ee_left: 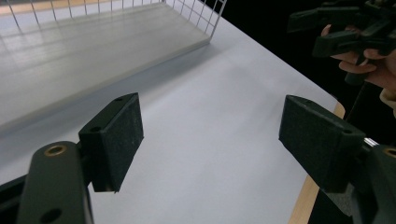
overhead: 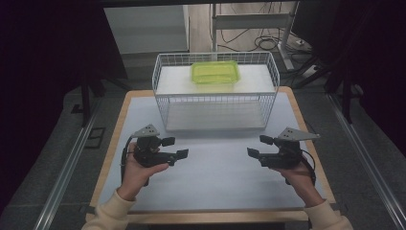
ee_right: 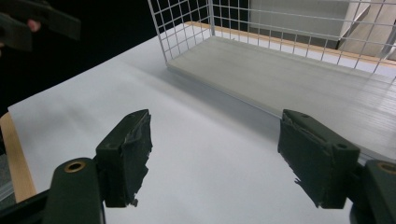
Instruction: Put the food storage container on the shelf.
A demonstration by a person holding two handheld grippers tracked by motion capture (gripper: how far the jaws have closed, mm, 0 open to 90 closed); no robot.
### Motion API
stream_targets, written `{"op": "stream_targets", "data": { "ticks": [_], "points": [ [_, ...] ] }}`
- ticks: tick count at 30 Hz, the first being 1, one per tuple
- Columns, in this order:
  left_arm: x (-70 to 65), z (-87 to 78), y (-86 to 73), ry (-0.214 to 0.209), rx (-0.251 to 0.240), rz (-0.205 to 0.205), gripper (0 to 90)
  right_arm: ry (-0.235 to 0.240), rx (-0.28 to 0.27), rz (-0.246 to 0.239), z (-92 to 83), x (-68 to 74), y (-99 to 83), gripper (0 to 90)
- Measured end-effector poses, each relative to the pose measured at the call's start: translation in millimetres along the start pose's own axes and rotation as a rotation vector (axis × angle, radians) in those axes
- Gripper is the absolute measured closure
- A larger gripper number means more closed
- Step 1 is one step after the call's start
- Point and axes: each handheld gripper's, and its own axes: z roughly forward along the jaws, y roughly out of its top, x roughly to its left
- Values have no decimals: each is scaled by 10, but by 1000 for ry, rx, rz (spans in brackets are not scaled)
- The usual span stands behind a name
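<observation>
A lime-green lidded container (overhead: 215,73) sits on the upper shelf of a white wire basket (overhead: 160,91) at the far side of the table. My left gripper (overhead: 175,147) (ee_left: 210,135) hovers over the white sheet (overhead: 215,172), front left of the basket, open with nothing between its pads. My right gripper (overhead: 259,146) (ee_right: 215,140) hovers front right, also open and empty. The two point inward toward each other. In the left gripper view, the right gripper (ee_left: 327,30) appears at top right in a hand. The basket's lower shelf (ee_right: 299,79) lies bare.
The white sheet covers a wooden table top (overhead: 112,153) whose edge shows at left, right and front. Metal rails (overhead: 62,177) run along both sides on the grey floor. A desk frame and cables (overhead: 268,40) stand behind the basket.
</observation>
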Motion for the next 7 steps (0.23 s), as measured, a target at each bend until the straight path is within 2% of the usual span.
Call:
{"op": "stream_targets", "data": {
  "ticks": [4,5,7],
  "points": [
    [10,37,-31,-5,6,-9,212,1,-21,-6,-10,17,9,219],
    [16,51,-58,-5,10,-12,211,-20,-29,-12,-11,26,-15,194],
    [20,56,-75,-3,13,-13,211,-26,-25,-13,-9,24,-36,187]
  ]
}}
